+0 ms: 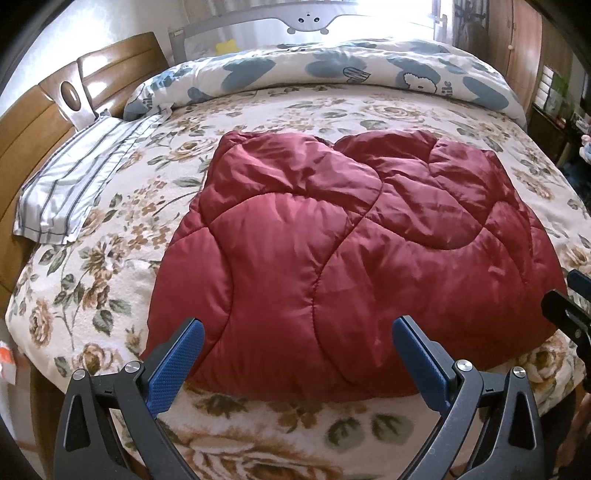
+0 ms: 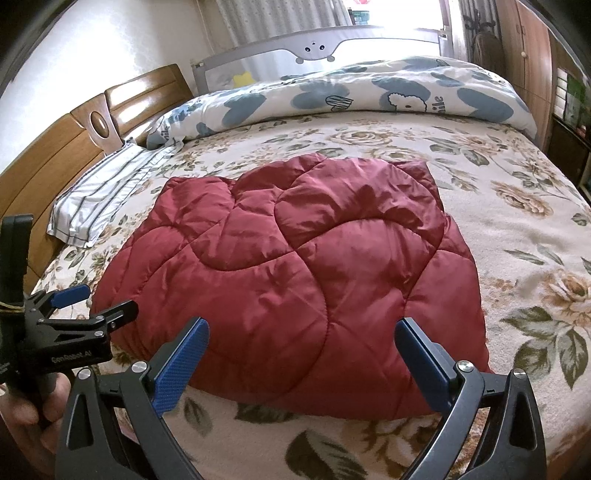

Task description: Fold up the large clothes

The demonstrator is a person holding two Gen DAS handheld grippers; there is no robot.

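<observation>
Jacket, red and quilted, fills the frame's centre on the floral bedspread, already a squarish bundle. Left gripper and right gripper hover at its lower edge, both spread wide, holding nothing. I'd pinch both near corners together (deep into the padding) so the slippery layers lift evenly.

Daylight enters from a blown-out window behind the bed, washing out detail there in both views. The shiny dark red quilted garment carries soft sheen highlights along its puffed panels. Fisheye distortion bends the floral-patterned bed cover and the wooden headboard; corners vignette black. Near foreground edges are slightly soft.
</observation>
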